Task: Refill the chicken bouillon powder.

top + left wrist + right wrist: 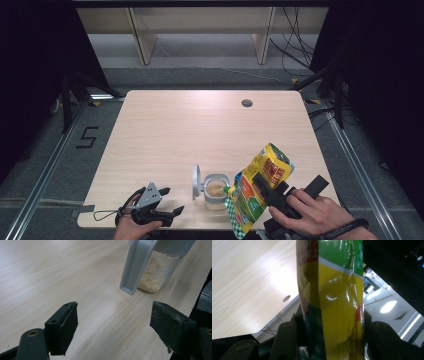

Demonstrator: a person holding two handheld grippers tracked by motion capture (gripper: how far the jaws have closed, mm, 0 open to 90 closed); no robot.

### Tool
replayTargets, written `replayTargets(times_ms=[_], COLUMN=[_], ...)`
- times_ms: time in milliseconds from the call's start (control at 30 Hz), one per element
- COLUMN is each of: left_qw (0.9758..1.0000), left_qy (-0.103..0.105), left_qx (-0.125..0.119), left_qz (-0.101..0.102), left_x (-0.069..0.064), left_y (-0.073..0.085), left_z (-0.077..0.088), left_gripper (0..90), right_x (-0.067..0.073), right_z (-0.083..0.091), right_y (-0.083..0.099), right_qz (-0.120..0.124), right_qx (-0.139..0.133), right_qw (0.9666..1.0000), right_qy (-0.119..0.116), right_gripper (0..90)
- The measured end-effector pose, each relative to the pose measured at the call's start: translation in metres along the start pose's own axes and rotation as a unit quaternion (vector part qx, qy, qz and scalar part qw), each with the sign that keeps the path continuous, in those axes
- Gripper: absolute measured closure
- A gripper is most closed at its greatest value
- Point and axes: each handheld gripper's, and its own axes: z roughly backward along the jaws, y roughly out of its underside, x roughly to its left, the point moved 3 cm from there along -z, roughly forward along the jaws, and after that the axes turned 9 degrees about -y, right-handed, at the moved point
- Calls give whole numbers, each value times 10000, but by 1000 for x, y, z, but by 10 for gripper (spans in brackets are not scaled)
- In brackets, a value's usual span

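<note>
Right gripper (pixel 267 192) clamps a yellow-green pouch (pixel 257 192), tilted with its lower corner over the mouth of a clear jar (pixel 216 192) at the table's (pixel 200 130) near edge, about 6 o'clock. The jar holds pale granules; its grey lid (pixel 196 182) stands flipped up at its 9 o'clock. Left gripper (pixel 167 202), at the jar's 8 o'clock, jaws spread, grasping nothing.

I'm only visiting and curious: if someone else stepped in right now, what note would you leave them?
Right gripper: shut on the yellow-green pouch, tipped with its corner over the clear jar.
Left gripper: open, holding nothing, resting on the table left of the jar.
Jar: near the front edge, grey flip lid open, partly filled with beige grains.
Left: probably finish pouring, set the pouch down, close the lid.
</note>
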Motion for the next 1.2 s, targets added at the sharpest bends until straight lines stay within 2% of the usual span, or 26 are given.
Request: replayTargets(times_ms=[33,233,333,367,500,533,667,833,867,1133,1200], left_qw=[10000,10000,9999,10000,9999,9999,9999,9999,10000,10000,9999], left_qy=[-8,-82,-73,-33,-77,-44,-49,-69,-74,-56,-52], left_qx=[11,-53,-63,27,-68,-85,-76,-59,-51,-72,-73], left_qz=[5,11,-100,-10,24,-94,-71,-92,-22,4,-67], left_x=[0,0,1,0,-1,1,1,1,0,0,1], left_y=[0,0,0,0,0,0,0,0,0,0,0], left_z=[0,-1,0,1,-1,0,0,0,0,0,0], left_gripper=[217,217,216,217,217,217,217,217,216,217,217], right_x=[1,-1,-1,-1,-1,-1,1,1,0,0,-1], right_z=[1,1,1,1,-1,-1,-1,-2,-3,-3,-3], right_y=[0,-2,-3,-3,-4,-5,-4,-3,-3,-3,-3], right_qz=[-68,-23,-96,-105,-124,-70,-137,-132,-90,-112,-58], right_qx=[-11,-50,-43,-53,-85,-108,-84,-93,-112,-86,-102], right_qw=[10000,10000,9999,9999,9999,9999,9999,9999,9999,9999,9999], right_qy=[-17,-5,0,6,35,36,27,19,8,6,14], right_gripper=[594,594,595,595,595,595,596,596,596,595,595])
